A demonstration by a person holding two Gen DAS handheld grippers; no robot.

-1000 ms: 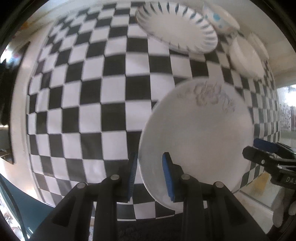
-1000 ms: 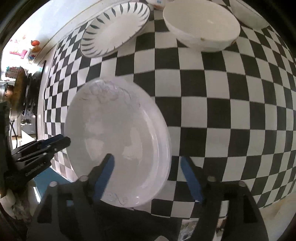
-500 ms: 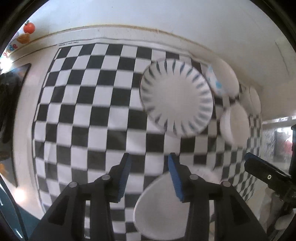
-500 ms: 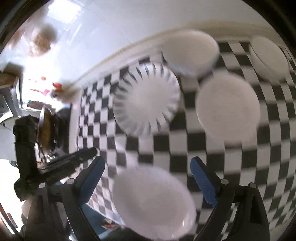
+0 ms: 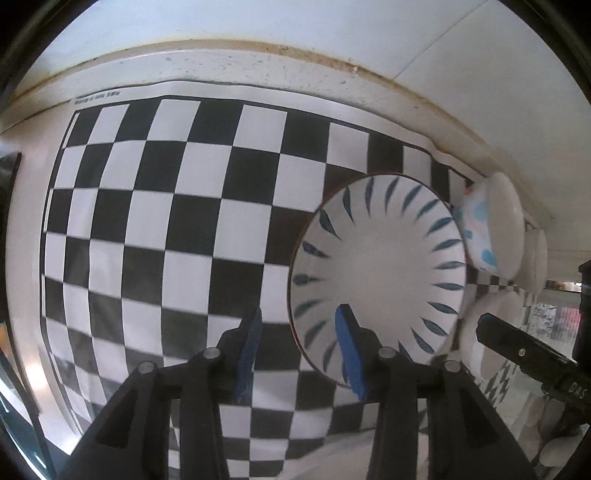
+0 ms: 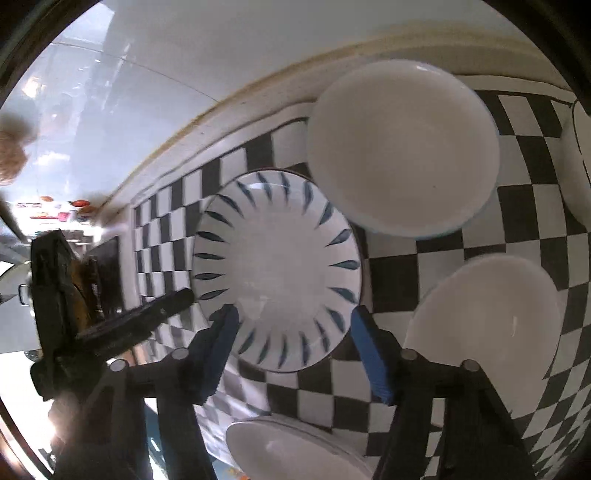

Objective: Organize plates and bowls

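Observation:
A white plate with blue leaf marks (image 5: 380, 266) (image 6: 277, 269) lies flat on the checkered mat (image 5: 166, 229) near the back wall. My left gripper (image 5: 299, 350) hangs open over the plate's left rim, one pad above the plate and the other above the mat. My right gripper (image 6: 297, 347) straddles the plate's near rim. Its jaws are closing, and the pads stand clear of the plate. A plain white plate (image 6: 288, 450) lies behind the right gripper, held by nothing.
A blue-dotted bowl (image 5: 478, 236) and white bowls (image 5: 532, 258) crowd the right of the leaf plate. In the right wrist view two white bowls (image 6: 402, 147) (image 6: 487, 332) sit to its right, and more white crockery (image 6: 581, 166) at the edge. The wall (image 5: 295, 33) is close.
Both grippers left the plain white plate and moved toward the wall, over the blue-leaf plate. The left jaws widened off the plain plate's rim. The right jaws narrowed.

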